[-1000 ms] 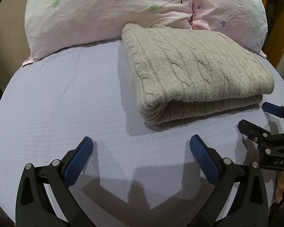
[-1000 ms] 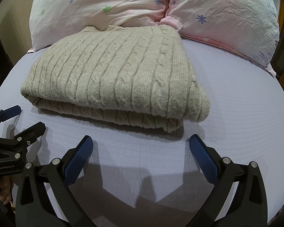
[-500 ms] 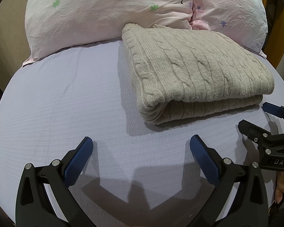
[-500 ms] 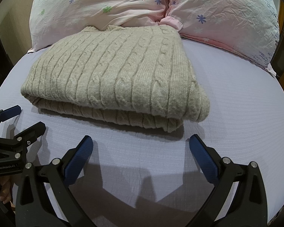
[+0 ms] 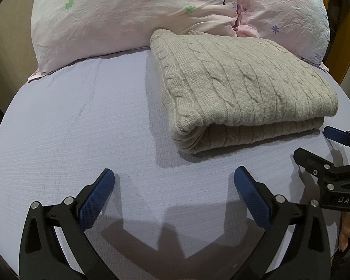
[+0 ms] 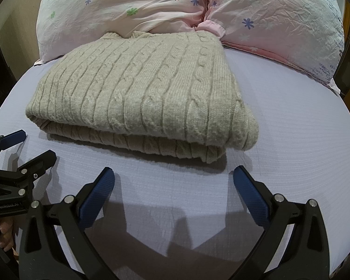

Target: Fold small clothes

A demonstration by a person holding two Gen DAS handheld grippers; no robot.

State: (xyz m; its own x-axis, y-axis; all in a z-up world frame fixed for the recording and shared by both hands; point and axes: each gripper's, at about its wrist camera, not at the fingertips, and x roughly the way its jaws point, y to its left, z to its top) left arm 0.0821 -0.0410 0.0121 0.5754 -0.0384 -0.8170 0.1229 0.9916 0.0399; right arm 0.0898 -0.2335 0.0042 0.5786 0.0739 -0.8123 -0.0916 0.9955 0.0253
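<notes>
Fingers of my left gripper point(image 5: 174, 183) and right gripper point(image 6: 173, 182) stand wide apart, empty, over the sheet point(image 5: 70, 128). Just ahead, between them, lies the folded sweater point(image 6: 140, 98), long axis crosswise, far edge touching the pillows point(image 6: 151, 7). Snagging one knit layer could undo the fold.

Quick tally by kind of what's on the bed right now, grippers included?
Folded beige cable-knit sweater: 1
Pink floral pillows: 2 (left pillow, right pillow)
Open grippers: 2 (left gripper, right gripper)
Total: 5
</notes>
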